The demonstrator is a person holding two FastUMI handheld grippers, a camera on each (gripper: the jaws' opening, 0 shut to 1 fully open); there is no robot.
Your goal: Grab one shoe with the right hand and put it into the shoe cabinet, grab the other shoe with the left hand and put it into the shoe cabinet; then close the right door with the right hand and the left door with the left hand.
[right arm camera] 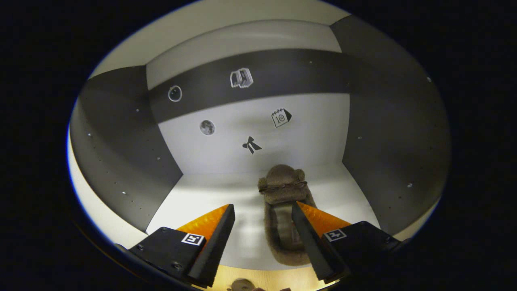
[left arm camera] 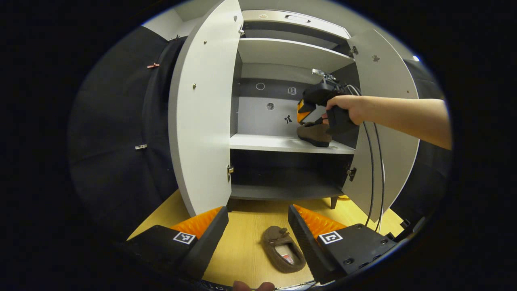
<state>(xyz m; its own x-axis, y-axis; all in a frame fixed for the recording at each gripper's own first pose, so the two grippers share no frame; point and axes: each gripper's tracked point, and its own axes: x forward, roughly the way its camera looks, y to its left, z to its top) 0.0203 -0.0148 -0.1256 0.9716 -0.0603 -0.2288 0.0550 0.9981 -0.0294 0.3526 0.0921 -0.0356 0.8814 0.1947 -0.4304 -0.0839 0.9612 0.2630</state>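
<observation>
A brown slipper-like shoe [left arm camera: 282, 248] lies on the wooden floor in front of the cabinet, just ahead of my left gripper [left arm camera: 258, 220], which stands open above it. The shoe cabinet [left arm camera: 282, 52] has both doors open. The other brown shoe [left arm camera: 314, 134] rests on the middle shelf at the right, with a hand holding the right gripper [left arm camera: 313, 117] over it. In the right gripper view that shoe [right arm camera: 282, 202] lies toe-in on the shelf [right arm camera: 202, 198], and my right gripper [right arm camera: 262, 220] is open, its right finger over the shoe's side.
The left door [left arm camera: 202, 121] and right door [left arm camera: 383, 121] swing out toward me on both sides. Cables hang from the right gripper down past the right door. The lower shelf [left arm camera: 282, 190] is dark. Black cloth walls flank the cabinet.
</observation>
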